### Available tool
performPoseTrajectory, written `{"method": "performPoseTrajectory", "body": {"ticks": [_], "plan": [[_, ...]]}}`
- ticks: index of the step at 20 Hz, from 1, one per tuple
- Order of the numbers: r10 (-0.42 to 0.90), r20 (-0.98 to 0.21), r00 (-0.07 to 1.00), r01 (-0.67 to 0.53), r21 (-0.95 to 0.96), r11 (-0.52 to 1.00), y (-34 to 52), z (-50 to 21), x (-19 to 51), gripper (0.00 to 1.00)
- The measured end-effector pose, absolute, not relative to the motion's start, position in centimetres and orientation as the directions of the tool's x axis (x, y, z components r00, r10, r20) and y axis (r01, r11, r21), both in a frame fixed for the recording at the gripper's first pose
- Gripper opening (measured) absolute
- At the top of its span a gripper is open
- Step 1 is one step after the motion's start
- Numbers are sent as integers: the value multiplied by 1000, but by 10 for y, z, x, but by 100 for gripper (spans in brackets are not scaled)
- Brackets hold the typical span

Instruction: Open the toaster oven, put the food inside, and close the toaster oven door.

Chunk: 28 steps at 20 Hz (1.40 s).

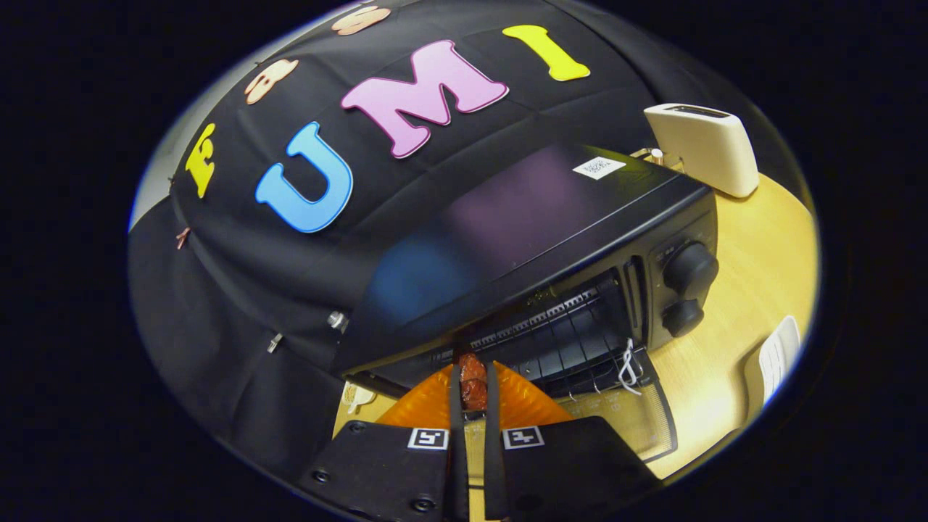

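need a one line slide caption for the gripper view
Gripper shut on a reddish piece of food, held at the mouth of the open black toaster oven on a wooden table.

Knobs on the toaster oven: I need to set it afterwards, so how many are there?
2, both on the toaster oven's control panel beside the open door: the larger knob above, the smaller knob below. Others may be hidden.

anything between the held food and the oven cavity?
Nothing visible. The gripper is shut on the food, the toaster oven door lies open below, and the rack sits just ahead.
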<state>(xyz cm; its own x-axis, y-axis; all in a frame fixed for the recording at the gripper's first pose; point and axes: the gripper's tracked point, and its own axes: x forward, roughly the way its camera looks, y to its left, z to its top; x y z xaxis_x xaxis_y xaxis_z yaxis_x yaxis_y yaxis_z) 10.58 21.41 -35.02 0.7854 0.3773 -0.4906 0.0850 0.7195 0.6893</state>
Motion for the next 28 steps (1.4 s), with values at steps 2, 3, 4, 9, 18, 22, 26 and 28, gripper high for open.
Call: {"method": "performPoseTrajectory", "body": {"ticks": [2,3,4,9,18,22,26,28], "plan": [[370,-481,795,102,706,700,223,-355,115,13],[370,-480,795,104,710,696,228,-360,117,13],[371,-479,796,106,713,694,232,-363,119,13],[347,-476,808,115,705,699,229,-374,130,13],[222,-567,793,173,559,811,190,-403,134,43],[212,-551,807,158,548,822,180,-393,131,77],[164,-578,800,162,470,868,161,-386,111,98],[168,-587,792,162,468,869,157,-379,100,98]]}}
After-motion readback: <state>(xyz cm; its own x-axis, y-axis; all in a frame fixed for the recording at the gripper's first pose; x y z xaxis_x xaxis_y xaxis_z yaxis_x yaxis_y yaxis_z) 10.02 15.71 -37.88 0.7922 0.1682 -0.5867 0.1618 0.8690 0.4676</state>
